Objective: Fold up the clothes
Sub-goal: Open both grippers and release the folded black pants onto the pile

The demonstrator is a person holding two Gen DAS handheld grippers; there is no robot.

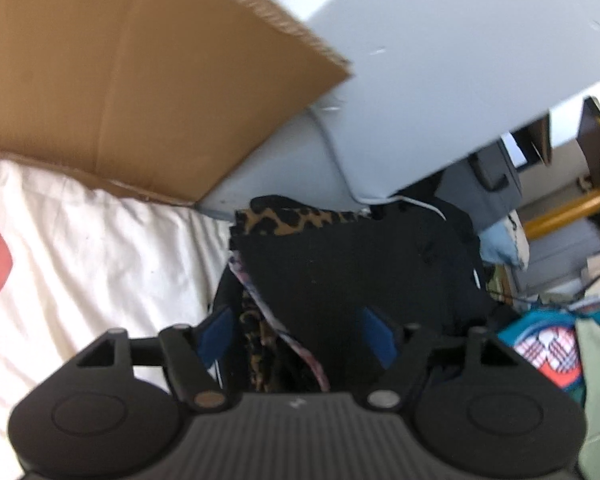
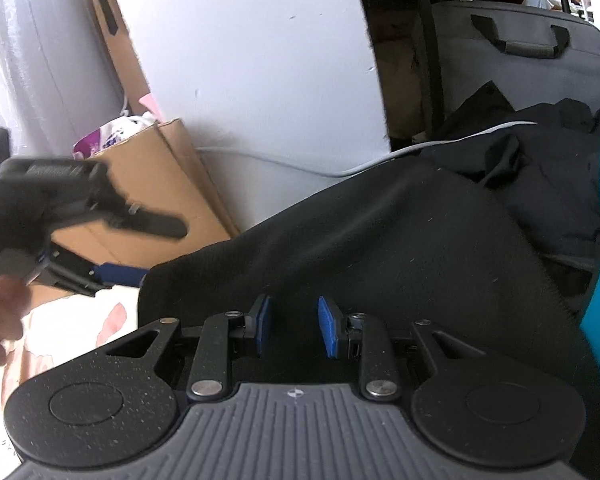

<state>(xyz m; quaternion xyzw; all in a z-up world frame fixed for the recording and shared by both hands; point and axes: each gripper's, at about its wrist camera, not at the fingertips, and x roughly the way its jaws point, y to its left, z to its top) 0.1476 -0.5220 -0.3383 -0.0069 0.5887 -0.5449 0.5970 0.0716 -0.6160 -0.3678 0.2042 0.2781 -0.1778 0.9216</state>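
The black garment [image 2: 380, 240] is lying spread over a heap of clothes at the edge of the bed [image 1: 80, 240], beside a cardboard box [image 1: 120, 80] and a pale wall panel [image 1: 440, 60]. Under it a leopard-print piece [image 1: 292, 218] and a light patterned cloth [image 1: 300, 356] are showing at the pile's near side. The left gripper [image 1: 296, 334] is hovering over the pile with its fingers [image 1: 220, 336] spread wide, and nothing is sitting pinched between them; in the right wrist view it is hanging beside the garment's left edge, apart from the cloth as far as blur allows. The right gripper [image 2: 294, 330] is pointing down at the black fabric with its fingers [image 2: 327, 326] standing partly apart; the cloth is lying beyond and beneath them, and no fold is visibly caught, so whether the pads are touching the fabric cannot be told. The garment is appearing soft, matte and limp, light enough for one hand, likely to sag and slide off the heap when lifted. It is best taken at the hem or a corner along the left edge, each gripper pinching a single layer well apart from the other, clear of the pieces lying below.
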